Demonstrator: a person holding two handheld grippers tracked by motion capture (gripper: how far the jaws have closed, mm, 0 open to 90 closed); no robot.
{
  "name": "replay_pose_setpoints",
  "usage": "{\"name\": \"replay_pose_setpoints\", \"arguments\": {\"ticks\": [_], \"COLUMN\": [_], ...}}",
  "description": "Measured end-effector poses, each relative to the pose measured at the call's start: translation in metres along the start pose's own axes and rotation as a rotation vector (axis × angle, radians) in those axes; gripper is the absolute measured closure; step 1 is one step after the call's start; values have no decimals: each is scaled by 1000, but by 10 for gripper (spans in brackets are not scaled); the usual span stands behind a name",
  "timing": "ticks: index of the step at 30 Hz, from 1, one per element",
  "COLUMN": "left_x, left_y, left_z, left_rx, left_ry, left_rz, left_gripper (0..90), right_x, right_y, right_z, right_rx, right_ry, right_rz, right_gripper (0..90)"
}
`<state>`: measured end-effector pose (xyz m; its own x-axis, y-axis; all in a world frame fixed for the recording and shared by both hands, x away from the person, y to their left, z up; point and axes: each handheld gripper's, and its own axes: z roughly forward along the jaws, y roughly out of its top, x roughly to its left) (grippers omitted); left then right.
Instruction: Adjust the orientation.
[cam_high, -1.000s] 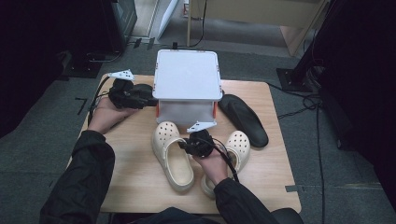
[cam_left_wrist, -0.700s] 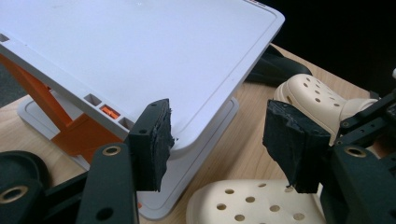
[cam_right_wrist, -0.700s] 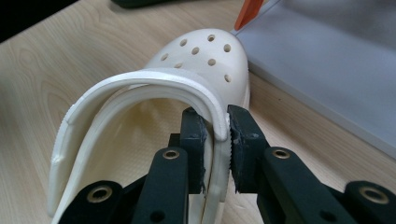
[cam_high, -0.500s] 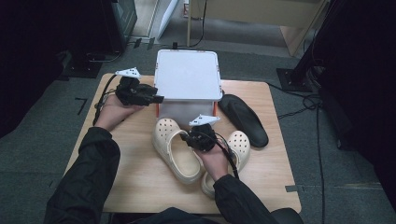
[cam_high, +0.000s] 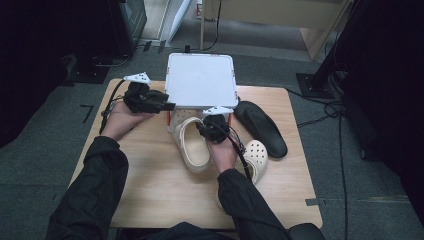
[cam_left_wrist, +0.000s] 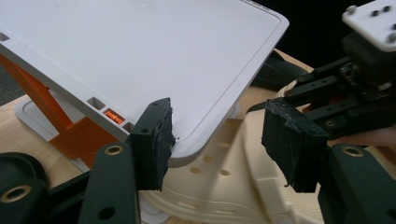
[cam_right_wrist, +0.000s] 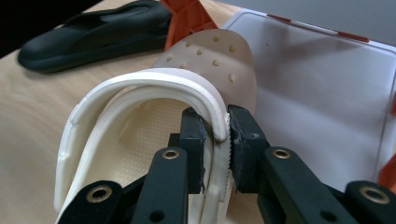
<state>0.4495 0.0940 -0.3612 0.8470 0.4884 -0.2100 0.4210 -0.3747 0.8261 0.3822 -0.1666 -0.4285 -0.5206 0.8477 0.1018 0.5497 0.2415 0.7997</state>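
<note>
A white box with a flat lid (cam_high: 201, 80) and orange latches (cam_left_wrist: 70, 135) stands at the table's far middle. My left gripper (cam_high: 167, 106) is at the lid's near left corner. In the left gripper view (cam_left_wrist: 217, 116) the lid (cam_left_wrist: 140, 46) tilts up, its corner against the left pad, and the jaws stand wide apart. My right gripper (cam_high: 204, 131) is shut on the rim of a cream clog (cam_high: 192, 145). The right gripper view (cam_right_wrist: 215, 126) shows both pads pinching that rim, and the clog's perforated toe (cam_right_wrist: 215, 65) reaches the box under the raised lid (cam_right_wrist: 322, 93).
A second cream clog (cam_high: 256, 155) lies right of my right hand. A black shoe (cam_high: 260, 127) lies at the box's right, near the table's right edge (cam_high: 300, 165). Bare wood spreads across the near half. Cables trail over the floor around the table.
My right gripper has carried the cream clog away from its mate, up toward the box, so its toe now sits at the box's front. The left gripper has shifted slightly at the lid's corner.
</note>
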Motion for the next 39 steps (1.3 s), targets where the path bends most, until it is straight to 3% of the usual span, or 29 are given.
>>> {"name": "replay_pose_setpoints", "arguments": {"ticks": [5, 10, 14, 18, 22, 29, 34, 39], "left_x": [1, -1, -2, -2, -2, -2, -2, -2], "left_y": [-1, -1, -1, -1, -2, -2, -2, -3], "left_z": [0, 0, 1, 2, 1, 1, 2, 2], "left_rx": [-4, 1, 1, 0, -2, -5, -7, -12], "left_ry": [-5, 8, 7, 5, 6, 8, 11, 13], "left_rz": [0, 11, 14, 14, 15, 15, 18, 20], "left_gripper": [437, 439, 442, 443, 445, 448, 449, 450], "right_x": [7, 7, 6, 6, 3, 3, 16, 37], "right_y": [0, -2, -5, -9, -11, -13, -21, -38], "right_z": [18, 24, 25, 26, 16, -15, -32, -34], "right_rx": [18, 2, -6, 26, 13, -6, -12, 4], "right_ry": [-37, -57, -43, -7, 24, 53, 101, 168], "right_rz": [13, 43, 39, 44, 57, 31, 20, 14], "right_gripper": [771, 762, 714, 618, 554, 550, 546, 568]}}
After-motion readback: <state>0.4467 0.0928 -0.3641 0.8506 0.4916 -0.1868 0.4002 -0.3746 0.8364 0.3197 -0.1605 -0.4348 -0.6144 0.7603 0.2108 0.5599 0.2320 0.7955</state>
